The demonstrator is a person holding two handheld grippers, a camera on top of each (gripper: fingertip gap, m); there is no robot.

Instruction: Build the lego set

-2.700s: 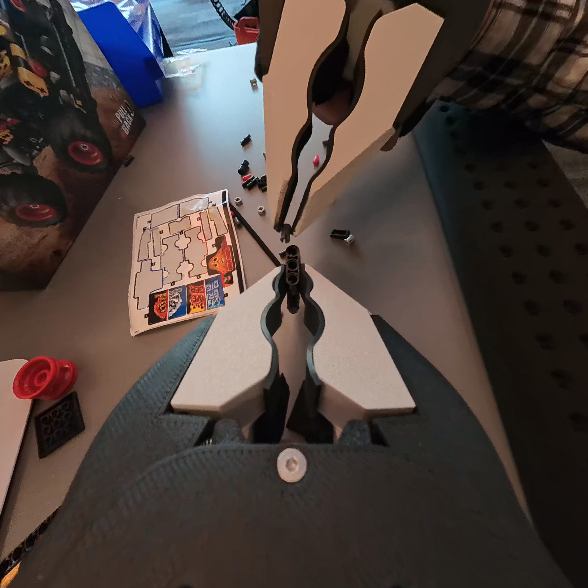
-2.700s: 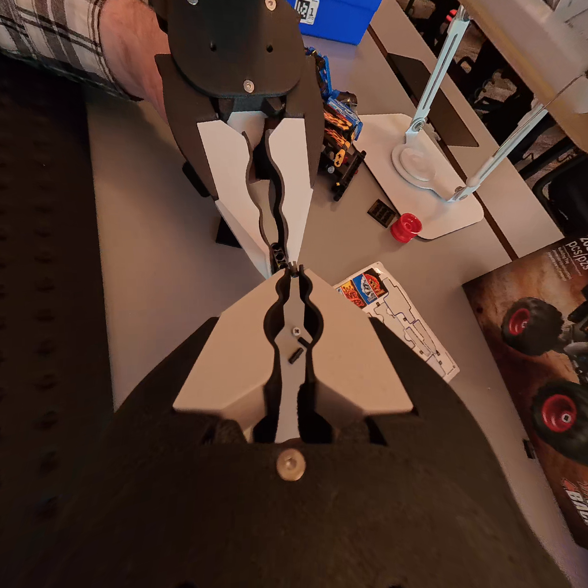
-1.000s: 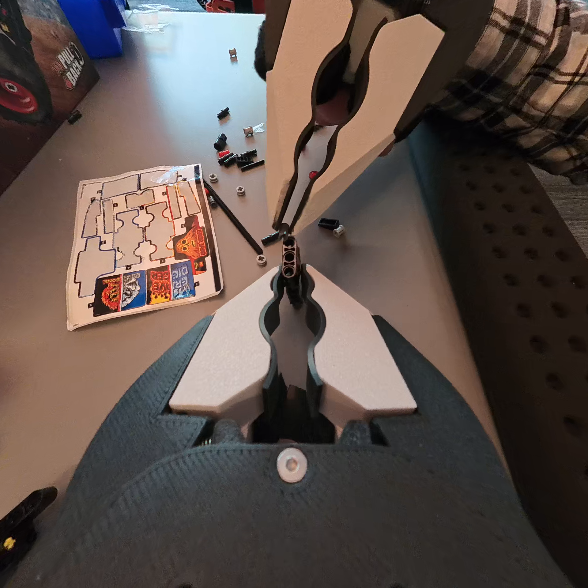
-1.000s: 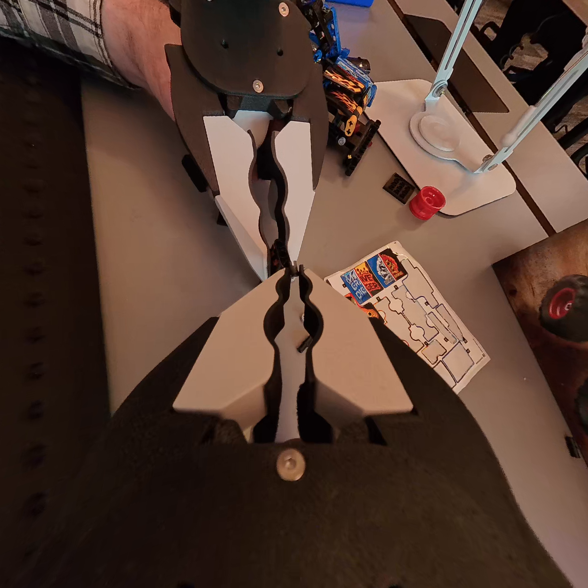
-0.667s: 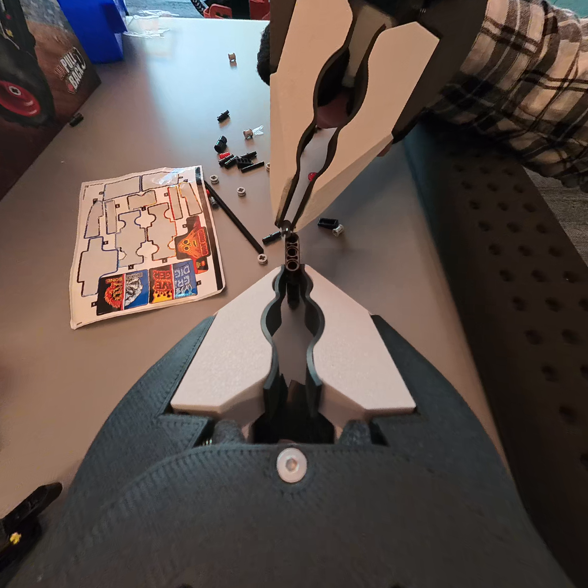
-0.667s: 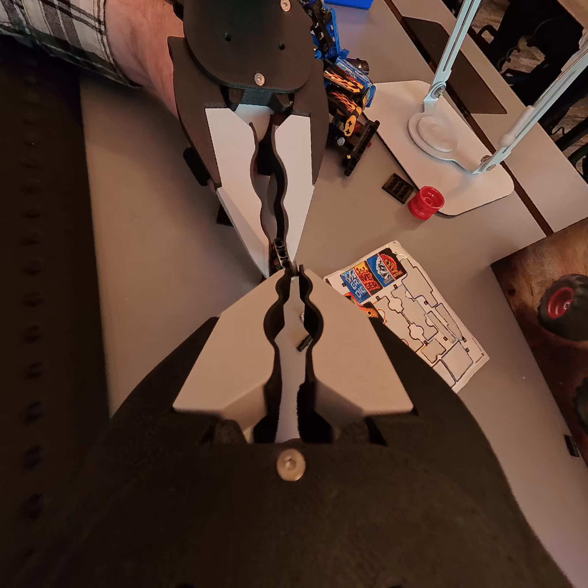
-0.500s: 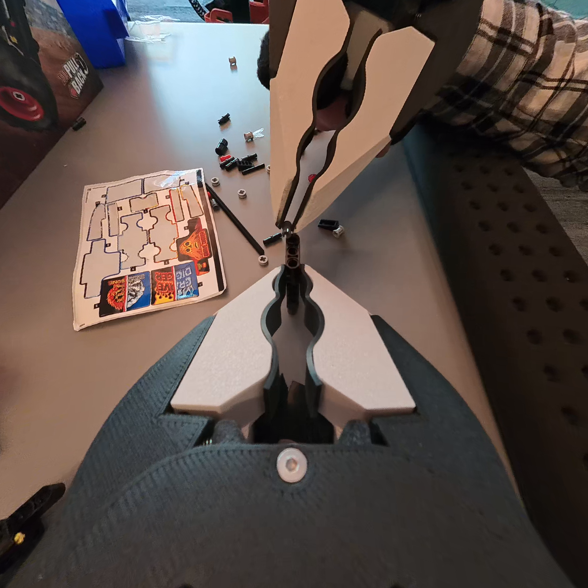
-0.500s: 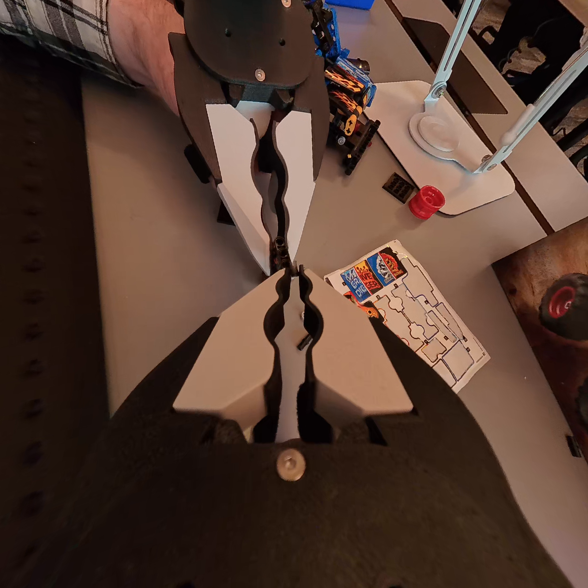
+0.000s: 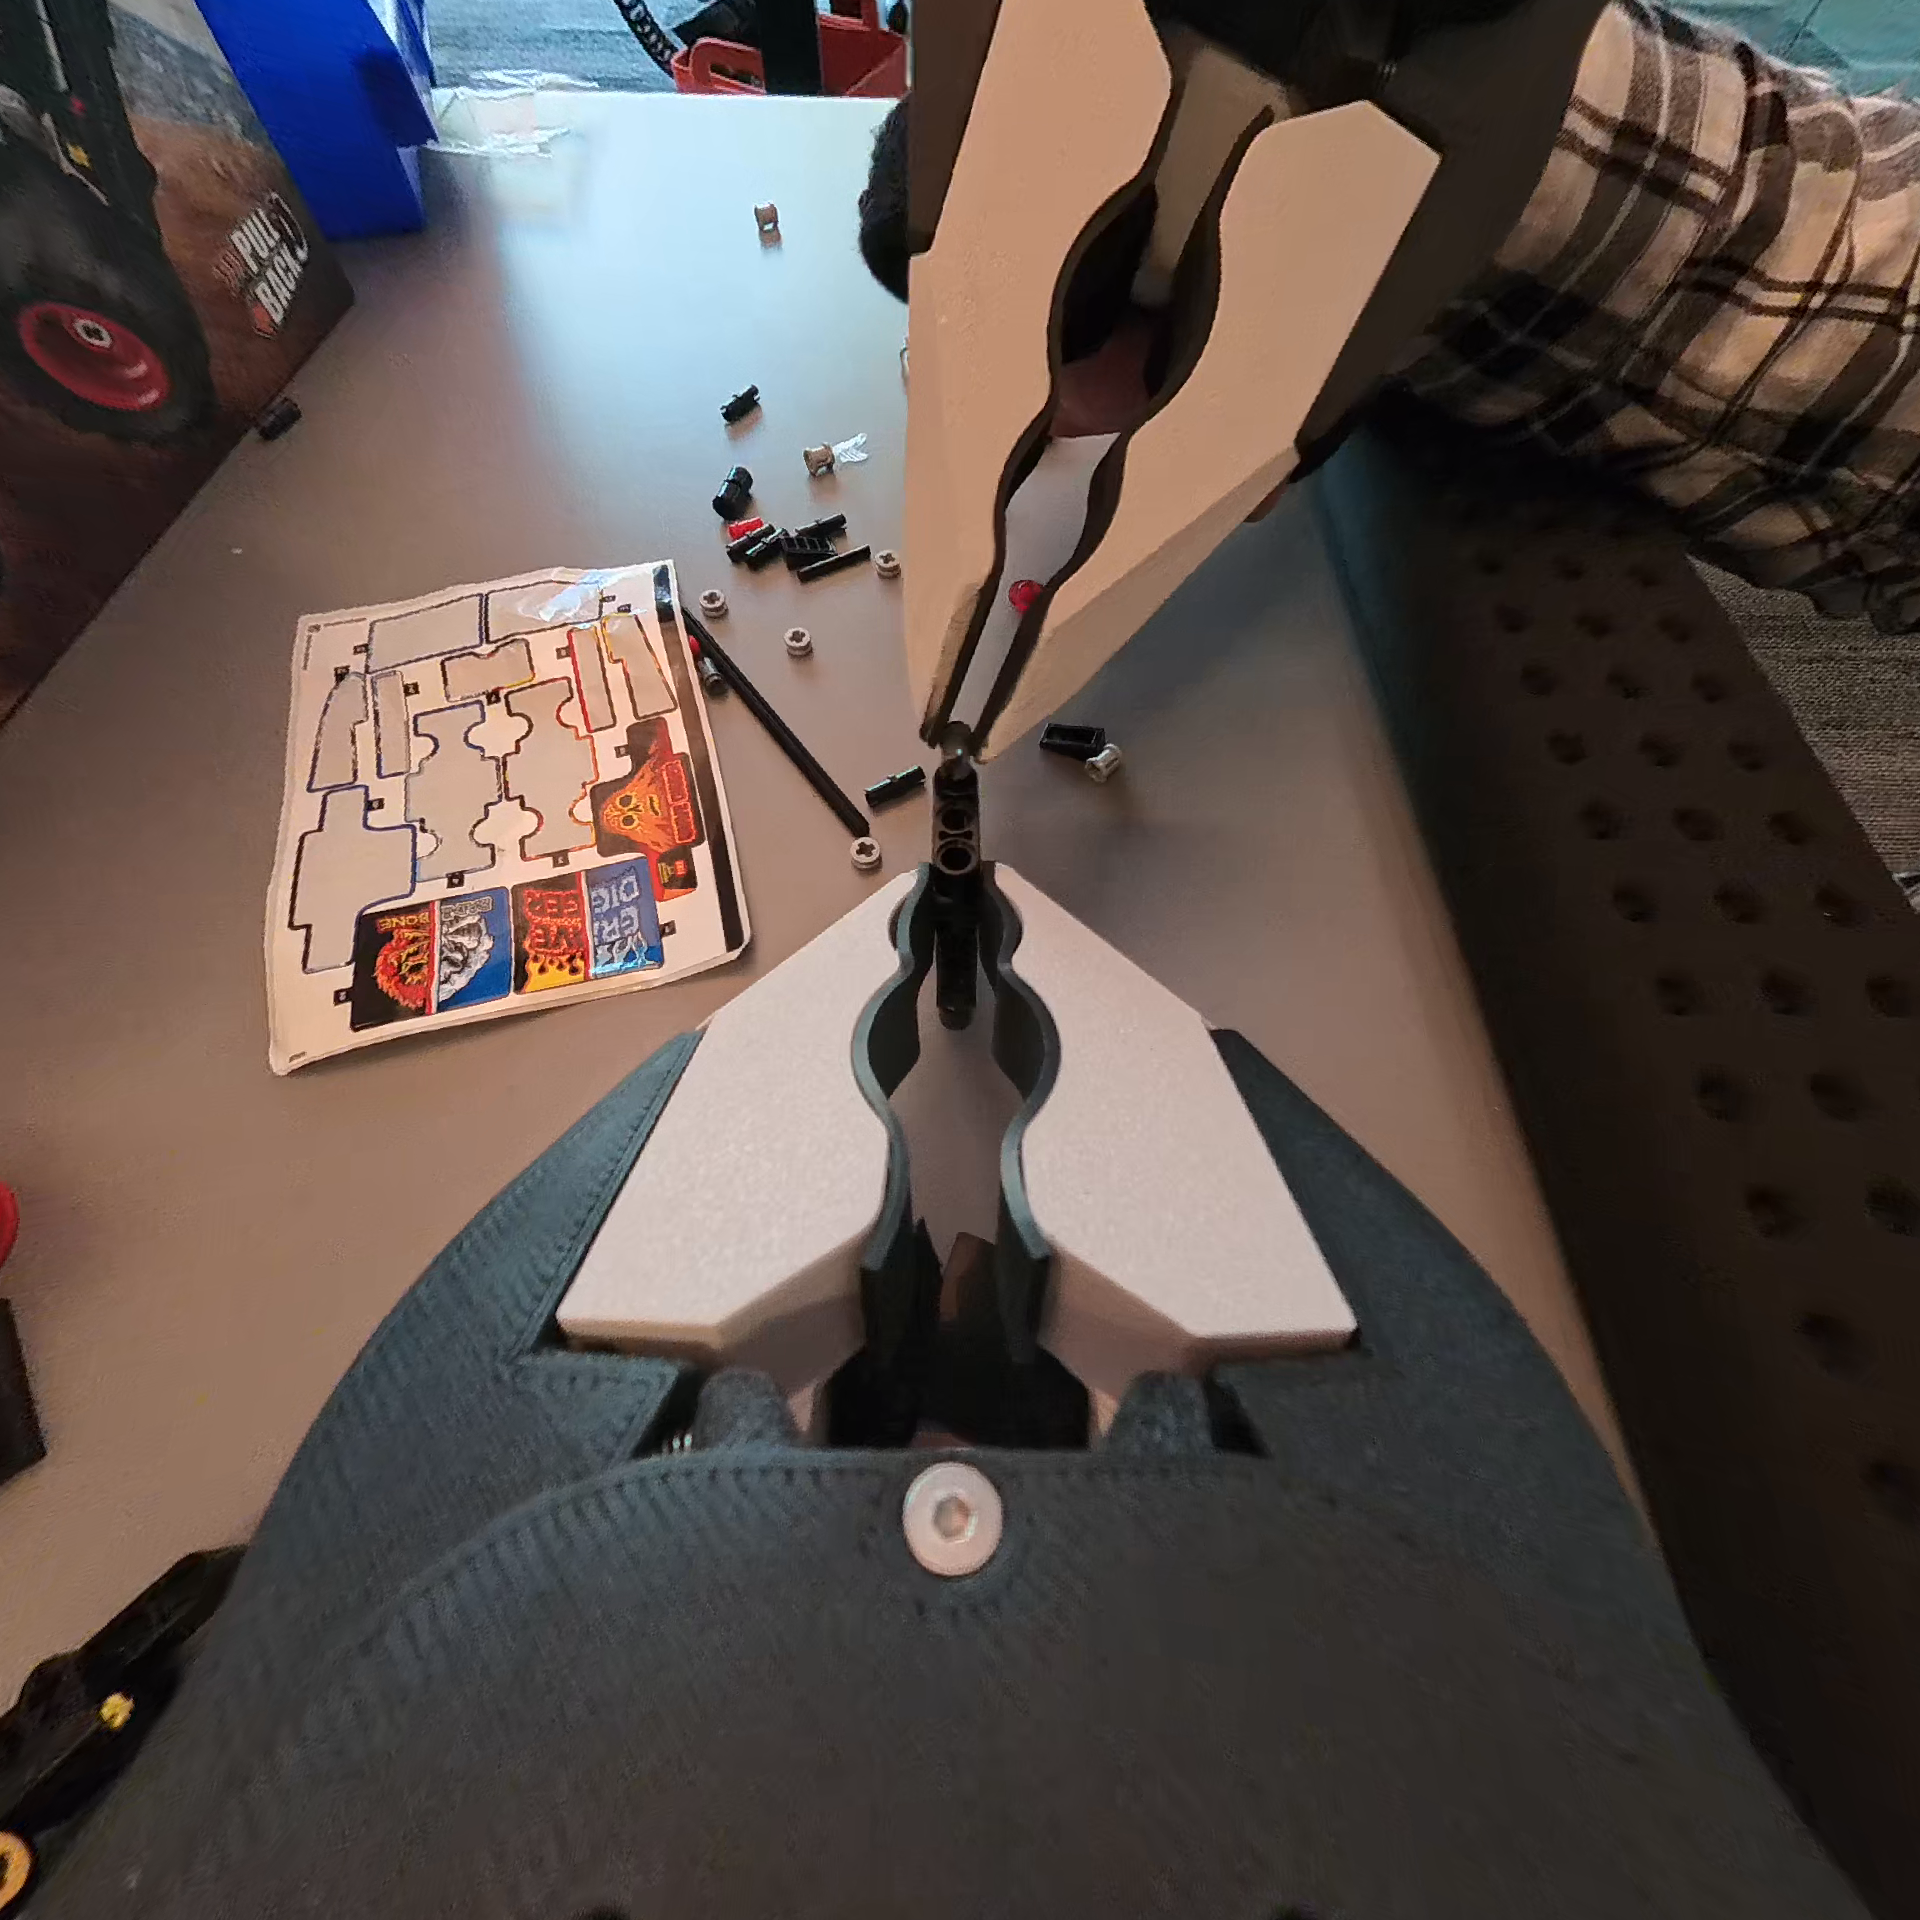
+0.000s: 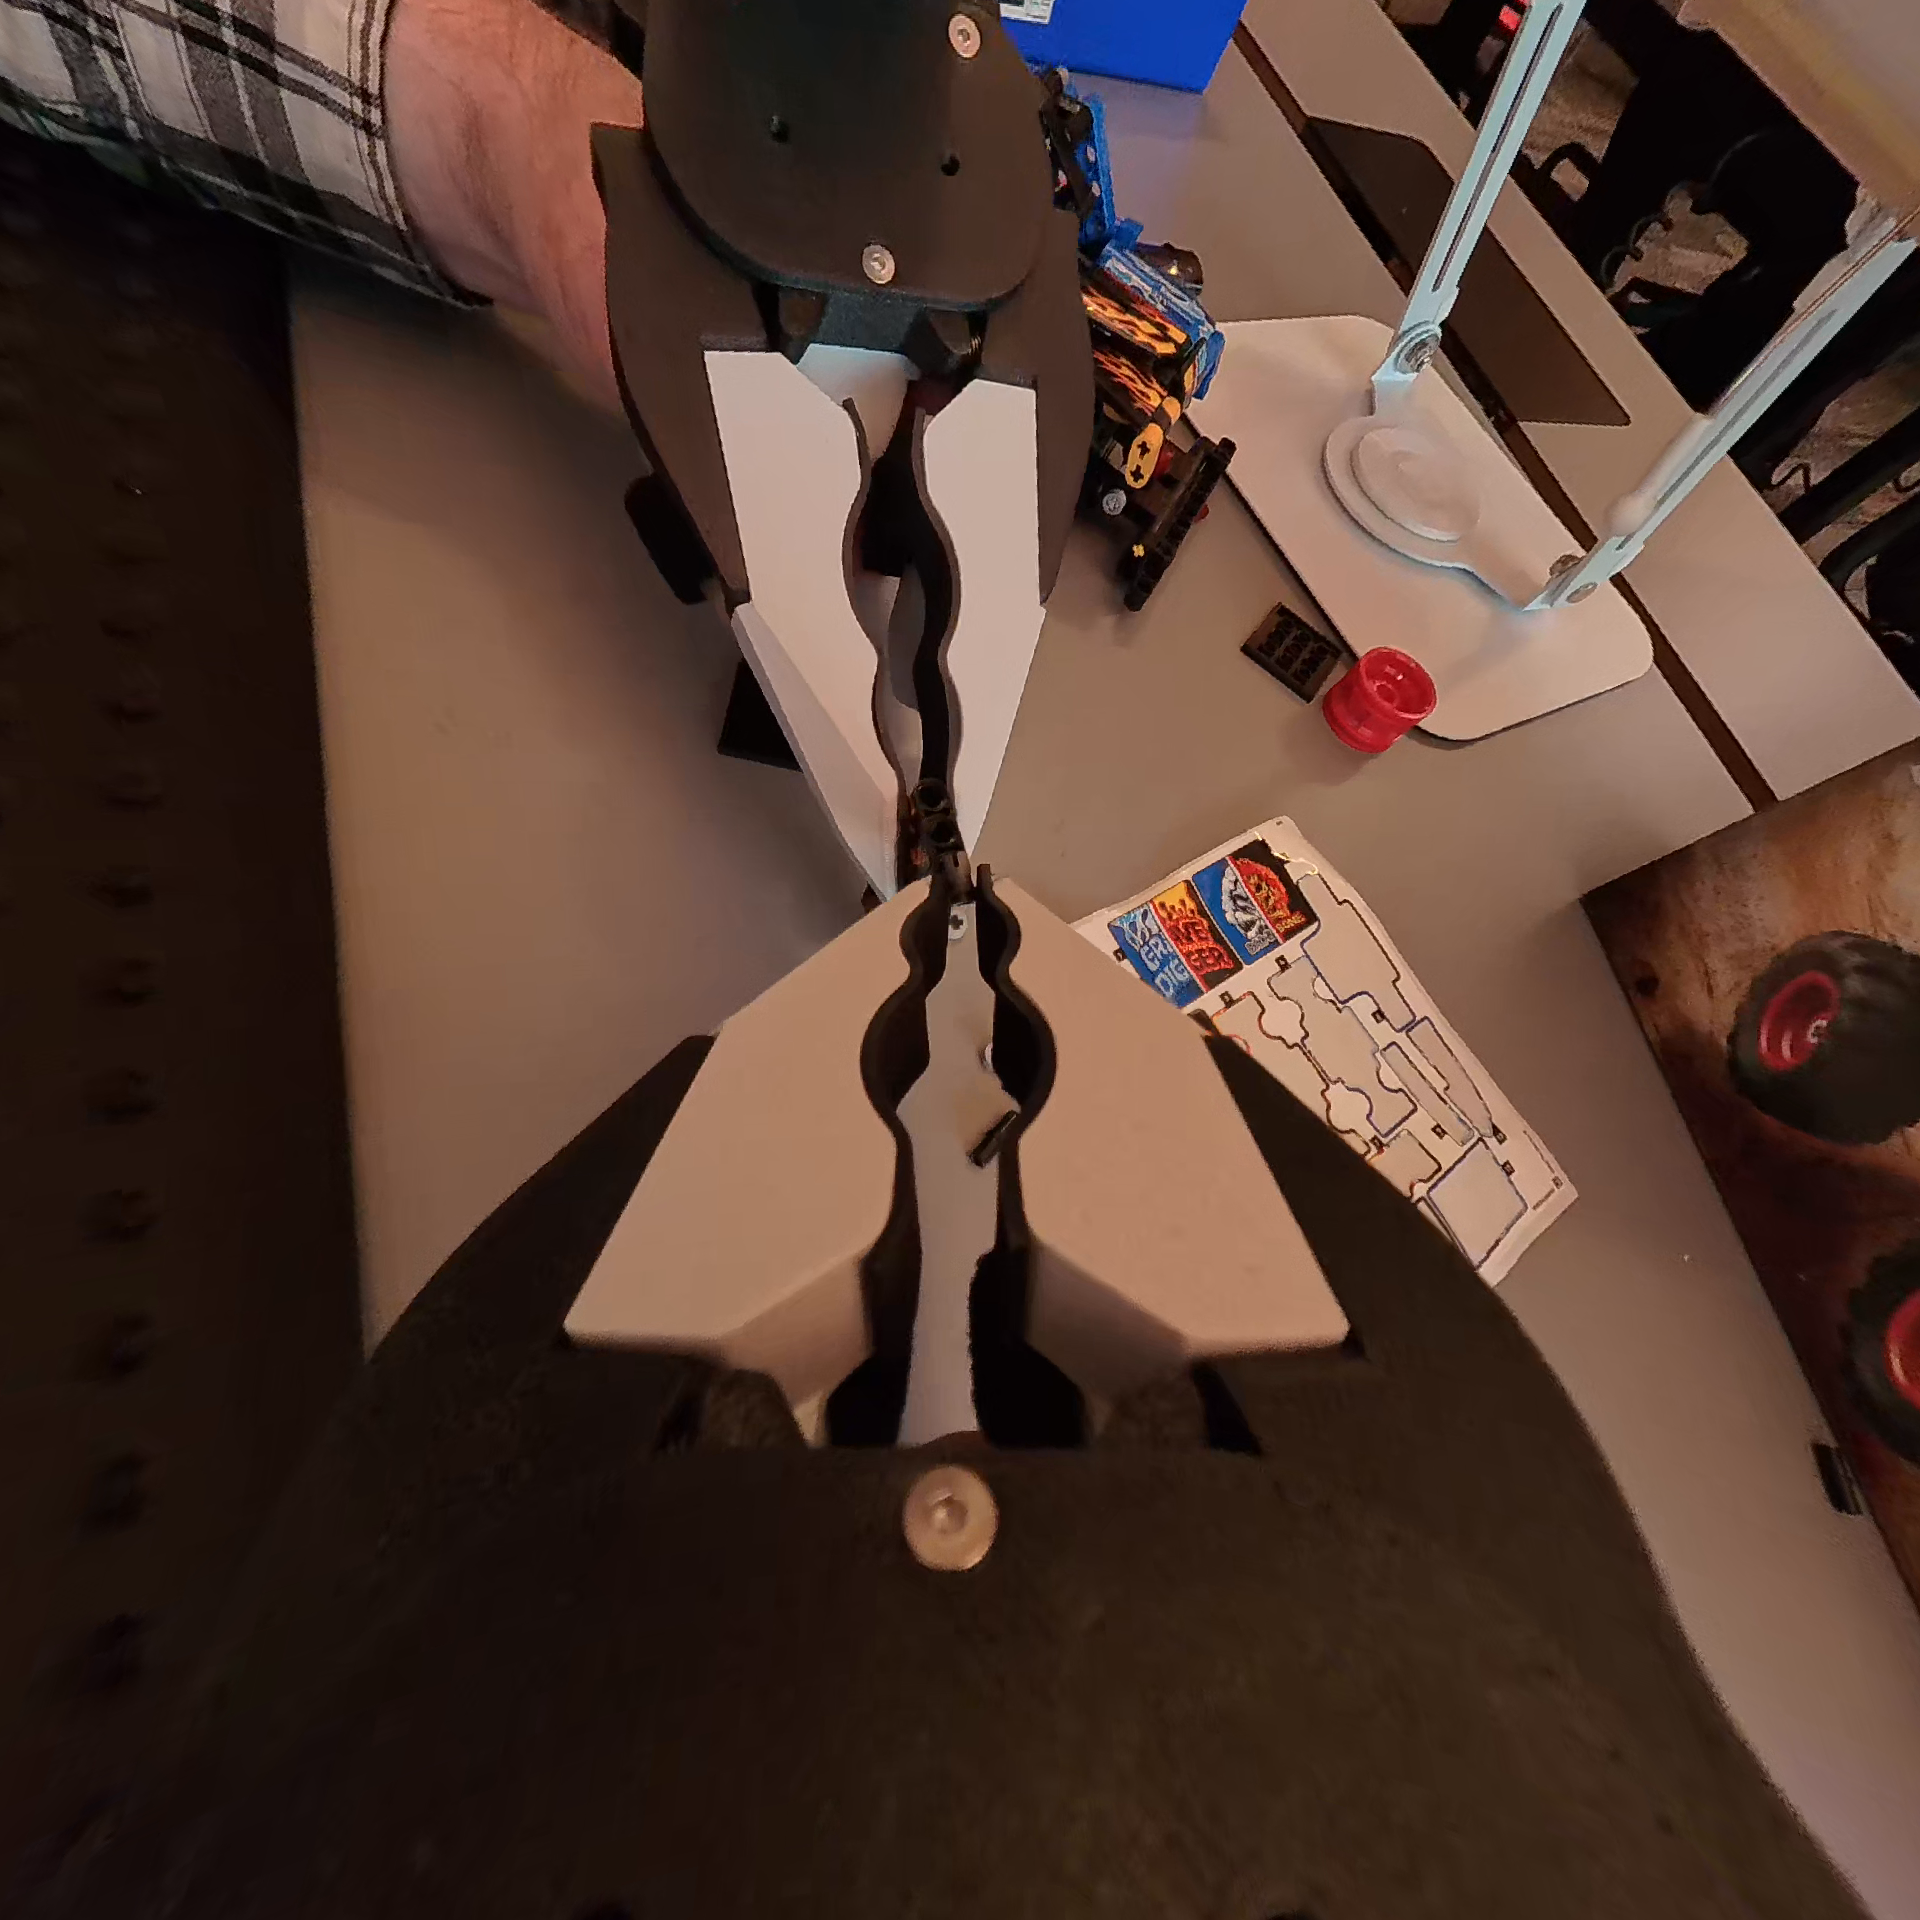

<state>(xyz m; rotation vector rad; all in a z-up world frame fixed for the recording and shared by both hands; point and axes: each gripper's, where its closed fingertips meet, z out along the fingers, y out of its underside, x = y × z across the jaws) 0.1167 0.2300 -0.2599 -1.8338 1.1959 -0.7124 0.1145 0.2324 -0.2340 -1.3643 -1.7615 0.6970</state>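
Clearly midway, I am clenching a black beam (image 9: 956, 821) in the left gripper (image 9: 954, 883) above the worktop (image 9: 582, 343) while pinching a small pin (image 9: 957, 740) into it with the right gripper (image 10: 958, 883), the half-built truck (image 10: 1143, 395) and loose pieces (image 9: 795, 540) waiting.

My two wrist cameras face each other closely, looking down my fingers; both share the printed white sticker sheet (image 9: 499, 810) (image 10: 1340, 1049).

Both grippers (image 9: 954, 883) (image 10: 961, 883) clamped, tip to tip
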